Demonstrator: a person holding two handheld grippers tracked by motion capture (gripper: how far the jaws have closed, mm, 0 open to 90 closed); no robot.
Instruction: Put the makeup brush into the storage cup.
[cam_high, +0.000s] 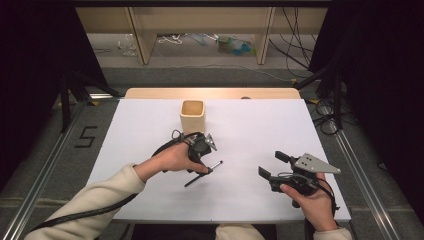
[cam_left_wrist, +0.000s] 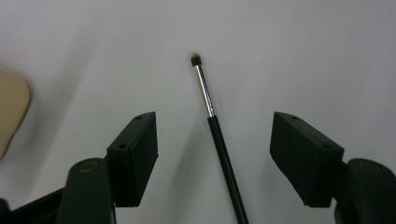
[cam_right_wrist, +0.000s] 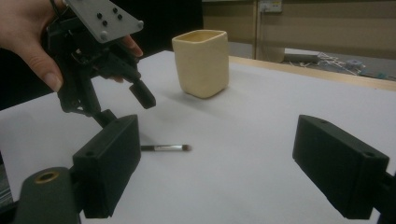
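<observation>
Fingers of the left gripper (cam_left_wrist: 214, 154) stand apart, straddling the brush (cam_left_wrist: 218, 140) on the white table (cam_high: 150, 125) without touching it. The right gripper (cam_right_wrist: 217, 163) seems released and empty. Farther off stands 1 cream cup (cam_high: 192, 116)

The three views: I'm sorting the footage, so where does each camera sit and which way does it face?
High view: above the person's side, looking forward and down on the table; both forearms, left gripper, right gripper.
Left gripper view: on the left gripper, looking down at the brush between its open jaws.
Right gripper view: on the right gripper, looking level across at the cup; a hand shows.
Shared: all three show the brush.
</observation>
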